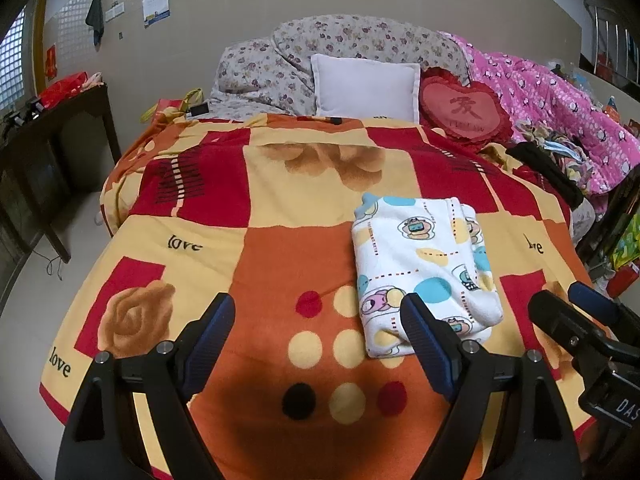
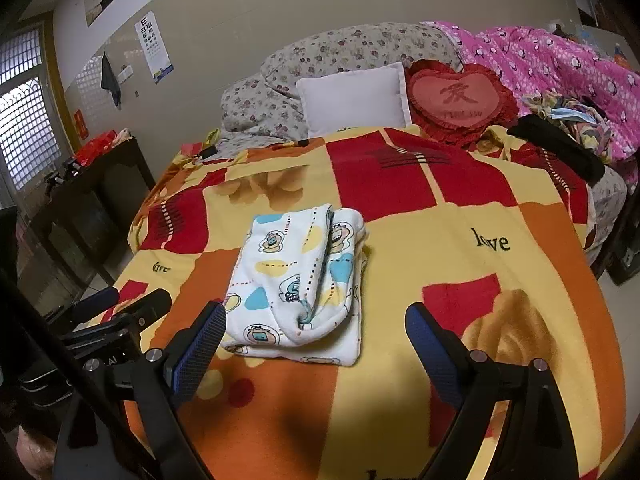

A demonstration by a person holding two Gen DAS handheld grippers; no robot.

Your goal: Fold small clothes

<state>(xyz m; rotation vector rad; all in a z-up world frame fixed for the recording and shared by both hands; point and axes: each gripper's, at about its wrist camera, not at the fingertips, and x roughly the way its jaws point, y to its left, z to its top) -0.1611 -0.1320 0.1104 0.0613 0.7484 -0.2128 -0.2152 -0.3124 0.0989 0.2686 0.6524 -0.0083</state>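
A small white garment with blue and yellow cartoon prints [image 1: 424, 268] lies folded into a compact rectangle on the bed blanket [image 1: 280, 264]. It also shows in the right wrist view [image 2: 298, 284]. My left gripper [image 1: 318, 320] is open and empty, just in front and to the left of the garment. My right gripper [image 2: 316, 324] is open and empty, its jaws wide apart at the garment's near edge, not touching it. The right gripper also shows at the right edge of the left wrist view [image 1: 576, 308].
A white pillow [image 1: 366, 88], a red heart cushion [image 1: 466, 112], a floral quilt [image 1: 320, 52] and a pink quilt [image 1: 560, 108] sit at the bed's head. A black item [image 2: 556, 152] and loose clothes lie far right. A dark table [image 1: 52, 148] stands left.
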